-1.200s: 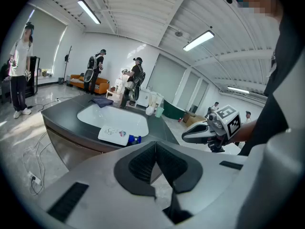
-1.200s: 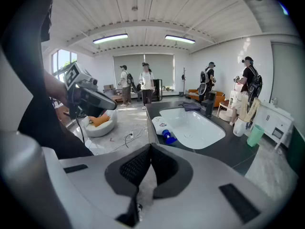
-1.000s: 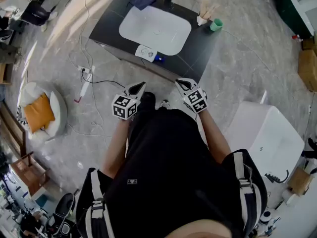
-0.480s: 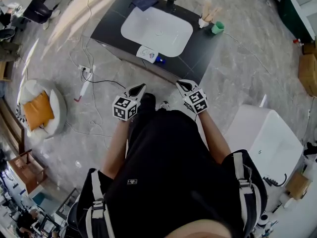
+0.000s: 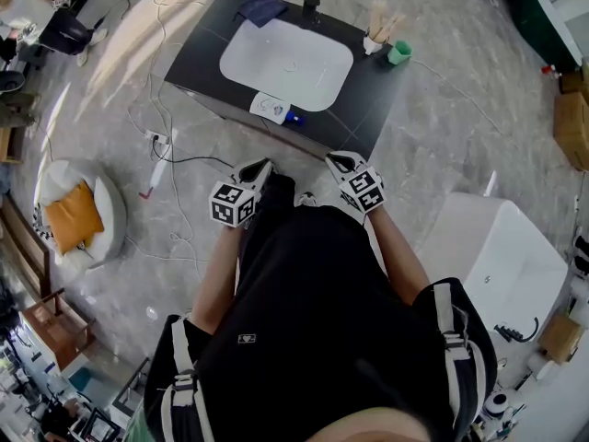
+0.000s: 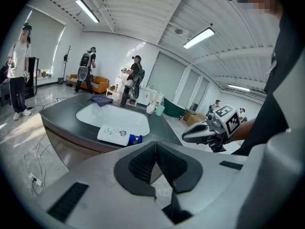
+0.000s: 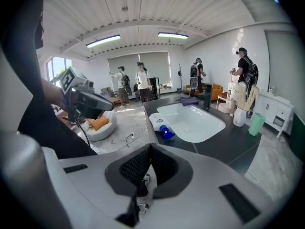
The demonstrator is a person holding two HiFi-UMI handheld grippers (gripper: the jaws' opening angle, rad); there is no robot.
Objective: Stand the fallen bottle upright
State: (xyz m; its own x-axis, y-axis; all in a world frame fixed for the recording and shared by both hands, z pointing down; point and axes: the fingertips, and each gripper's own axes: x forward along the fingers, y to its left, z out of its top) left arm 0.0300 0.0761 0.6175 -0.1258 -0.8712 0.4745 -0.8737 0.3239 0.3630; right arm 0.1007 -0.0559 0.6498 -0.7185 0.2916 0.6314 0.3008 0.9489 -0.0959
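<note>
Left tongs (image 5: 261, 167) and right tongs (image 5: 337, 159) closed; bottle (image 5: 273, 108) lies flat beside sink (image 5: 276, 58).

No text legible, even on bottle (image 5: 273, 107).

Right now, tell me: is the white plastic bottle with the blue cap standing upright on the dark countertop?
No, the white plastic bottle lies on its side at the near edge of the dark countertop.

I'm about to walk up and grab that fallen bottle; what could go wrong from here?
The bottle lies at the near edge of the counter; a nudge might roll it off. The left gripper and right gripper are shut, so one must open first. Ahead, cables cross the floor.
</note>
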